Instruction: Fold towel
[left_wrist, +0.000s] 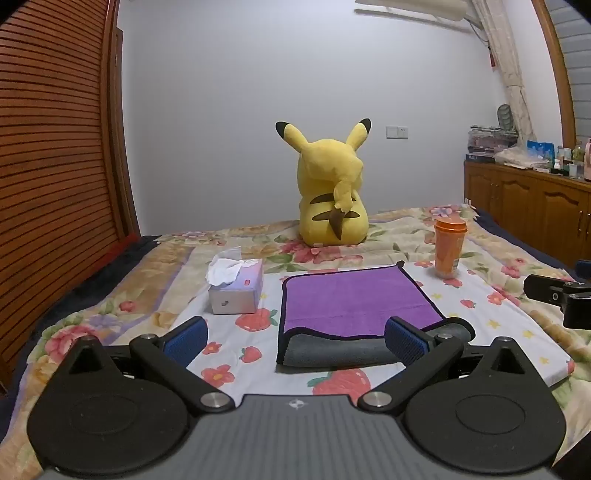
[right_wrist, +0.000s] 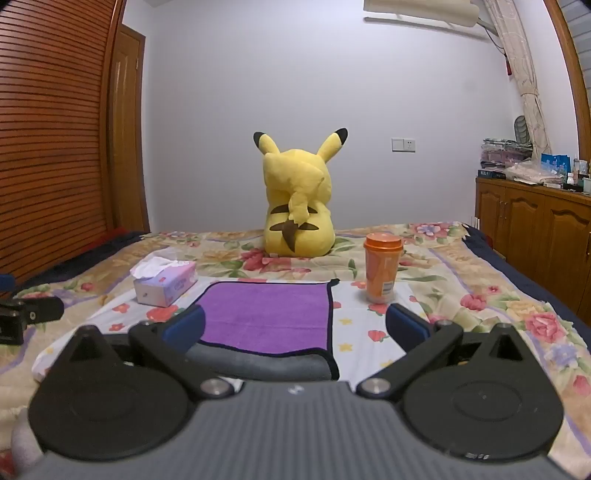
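A purple towel (left_wrist: 351, 299) with dark trim and a grey underside lies folded on the flowered bedspread; its grey folded edge faces me. It also shows in the right wrist view (right_wrist: 266, 314). My left gripper (left_wrist: 295, 341) is open and empty, its fingers wide apart just short of the towel's near left corner. My right gripper (right_wrist: 295, 328) is open and empty, straddling the towel's near right corner without touching it. The right gripper's body (left_wrist: 557, 295) shows at the right edge of the left wrist view, and the left gripper's body (right_wrist: 26, 314) at the left edge of the right wrist view.
A tissue box (left_wrist: 236, 288) sits left of the towel. An orange cup (left_wrist: 448, 247) with a lid stands to its right. A yellow plush toy (left_wrist: 332, 195) sits behind. A wooden wardrobe (left_wrist: 55, 147) is at left, a wooden cabinet (left_wrist: 528, 206) at right.
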